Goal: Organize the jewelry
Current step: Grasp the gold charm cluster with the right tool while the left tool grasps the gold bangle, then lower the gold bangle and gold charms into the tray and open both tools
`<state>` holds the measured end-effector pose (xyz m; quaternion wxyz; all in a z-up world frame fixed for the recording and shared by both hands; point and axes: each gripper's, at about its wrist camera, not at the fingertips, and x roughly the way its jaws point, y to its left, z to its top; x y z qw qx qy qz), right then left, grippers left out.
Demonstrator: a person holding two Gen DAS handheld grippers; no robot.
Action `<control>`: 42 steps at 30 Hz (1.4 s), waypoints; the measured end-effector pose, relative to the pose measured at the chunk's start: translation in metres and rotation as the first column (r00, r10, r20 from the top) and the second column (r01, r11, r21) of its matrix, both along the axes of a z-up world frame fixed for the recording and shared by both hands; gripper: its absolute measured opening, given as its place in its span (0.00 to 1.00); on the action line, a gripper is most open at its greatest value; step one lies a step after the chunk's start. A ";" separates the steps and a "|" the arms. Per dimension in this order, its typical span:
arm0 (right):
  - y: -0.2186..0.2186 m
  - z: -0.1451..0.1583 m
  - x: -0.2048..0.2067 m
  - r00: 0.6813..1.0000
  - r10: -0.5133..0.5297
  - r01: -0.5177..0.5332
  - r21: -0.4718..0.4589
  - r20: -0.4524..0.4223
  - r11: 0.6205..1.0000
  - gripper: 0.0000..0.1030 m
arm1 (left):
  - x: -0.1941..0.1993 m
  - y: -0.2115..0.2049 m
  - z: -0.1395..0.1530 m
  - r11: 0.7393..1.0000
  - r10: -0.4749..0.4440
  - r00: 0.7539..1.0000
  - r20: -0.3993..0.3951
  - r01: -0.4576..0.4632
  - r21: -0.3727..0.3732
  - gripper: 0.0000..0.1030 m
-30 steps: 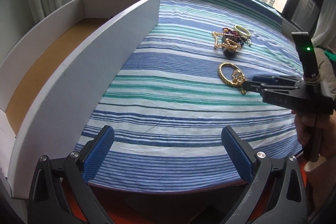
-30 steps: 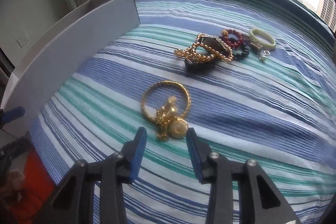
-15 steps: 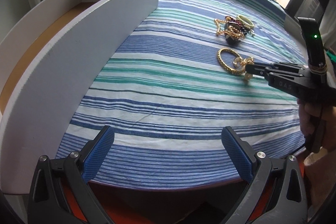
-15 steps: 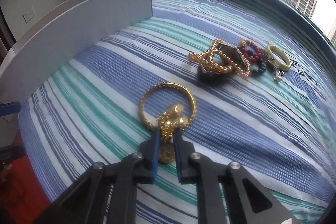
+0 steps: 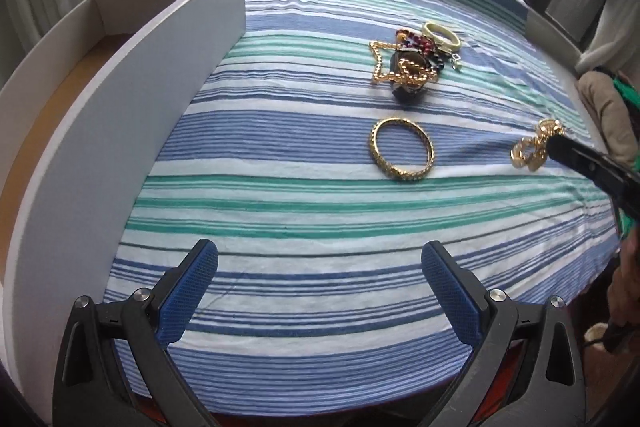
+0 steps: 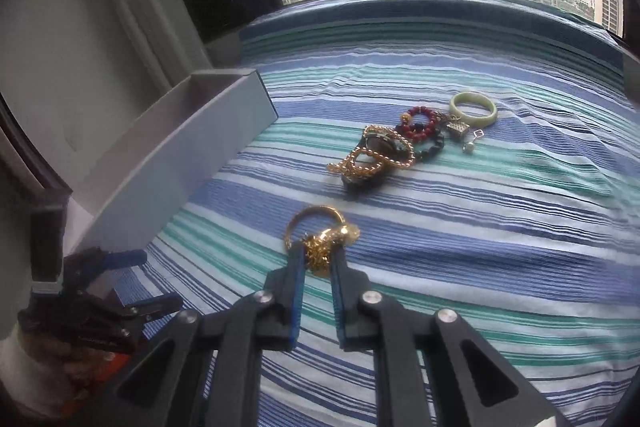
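One small gold chain bundle (image 6: 329, 247) is pinched between the narrowly closed jaws of the right gripper (image 6: 316, 263), which have just been closing on it, and it is held clear of the striped cloth (image 5: 320, 219) at the right side of the scene. Only part of the tangle is clamped; loose links hang past the pads, so a slip is judged possible if the carry is jerked or the bundle is swung. A gold bangle (image 5: 401, 149) is left flat on the cloth at the middle, and in the right wrist view it is seen right behind the bundle, so a snag cannot be ruled out. The left gripper (image 5: 320, 291) is held wide apart and empty over the near edge. The white box (image 5: 132, 131) stands at the left, well apart; its tall wall may be clipped by dangling links. A mixed jewelry pile (image 5: 412, 67) lies farther back.
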<state>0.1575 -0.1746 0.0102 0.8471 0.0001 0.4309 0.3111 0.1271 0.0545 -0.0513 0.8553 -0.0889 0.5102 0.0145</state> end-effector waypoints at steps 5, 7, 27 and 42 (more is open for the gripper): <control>-0.022 -0.004 -0.010 0.999 -0.048 0.049 0.039 -0.019 0.998 0.12 | 0.065 -0.016 -0.019 1.000 0.017 0.998 -0.056 -0.017 -0.001 0.98; -0.028 -0.006 -0.015 0.998 -0.056 0.057 0.044 -0.027 0.997 0.12 | 0.083 -0.023 -0.032 1.000 0.016 0.997 -0.076 -0.014 0.027 0.98; -0.037 0.002 -0.030 0.997 -0.074 0.075 0.088 -0.021 0.993 0.12 | 0.067 -0.004 -0.007 0.998 0.006 1.000 -0.025 -0.007 -0.069 0.03; 0.097 0.072 0.000 0.981 0.174 -0.183 0.122 0.080 0.975 0.12 | -0.049 0.155 0.127 0.946 0.310 0.933 0.185 -0.284 -0.153 0.03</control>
